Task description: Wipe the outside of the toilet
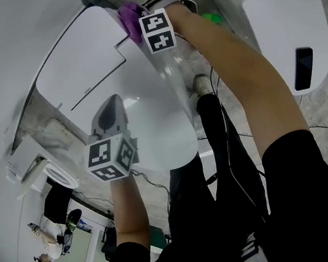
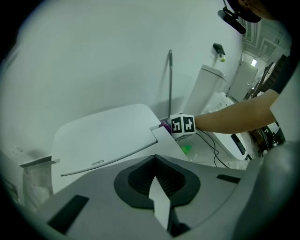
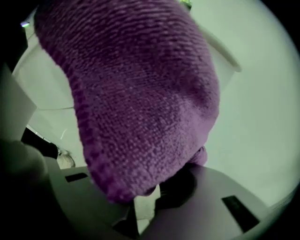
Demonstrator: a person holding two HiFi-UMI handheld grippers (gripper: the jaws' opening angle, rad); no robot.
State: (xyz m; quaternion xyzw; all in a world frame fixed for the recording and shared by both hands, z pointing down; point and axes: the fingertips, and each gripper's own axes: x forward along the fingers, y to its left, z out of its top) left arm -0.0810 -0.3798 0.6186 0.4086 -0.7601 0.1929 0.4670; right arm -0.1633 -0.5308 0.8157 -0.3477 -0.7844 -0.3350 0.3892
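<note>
My right gripper (image 1: 136,22) is clamped on the purple cloth (image 3: 140,93), which sits against the back corner of the toilet (image 1: 153,120) beside its lid (image 2: 103,136), close to the wall; my left gripper (image 2: 157,187) hangs over the toilet, jaws together, nothing in them.

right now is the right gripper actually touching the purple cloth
Touching. The right gripper view shows the purple cloth pinched between the jaws of the right gripper, with the rest of it bunched up over most of the picture.
</note>
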